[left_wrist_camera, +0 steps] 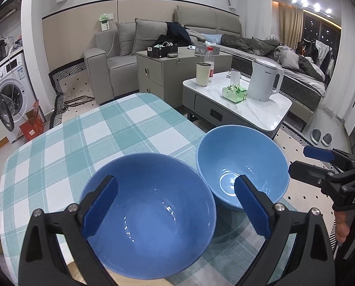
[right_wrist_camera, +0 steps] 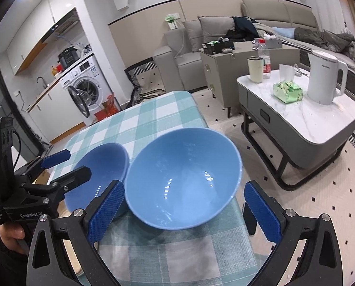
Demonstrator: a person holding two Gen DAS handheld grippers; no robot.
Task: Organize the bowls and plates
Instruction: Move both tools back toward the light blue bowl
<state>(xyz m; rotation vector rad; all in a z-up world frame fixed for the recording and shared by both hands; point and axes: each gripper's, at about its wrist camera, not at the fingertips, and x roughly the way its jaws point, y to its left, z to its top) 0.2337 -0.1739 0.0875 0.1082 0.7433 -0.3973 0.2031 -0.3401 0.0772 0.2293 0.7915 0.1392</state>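
We're seeing two bowls sitting side by side on table (left_wrist_camera: pixel 82 138), near its close edge: left bowl (left_wrist_camera: pixel 148 214) and right bowl (left_wrist_camera: pixel 242 166), rims about touching. Left gripper (left_wrist_camera: pixel 175 209) hanging over left bowl, right gripper (right_wrist_camera: pixel 184 212) straddling right bowl. Coffee table (left_wrist_camera: pixel 261 114) standing behind and right of table, carrying kettle (left_wrist_camera: pixel 265 79), tissue pack (left_wrist_camera: pixel 234 93), cup (left_wrist_camera: pixel 202 74). Cabinet (left_wrist_camera: pixel 163 76) and sofa (left_wrist_camera: pixel 120 57) sitting further back, washing machine (left_wrist_camera: pixel 8 90) far left.
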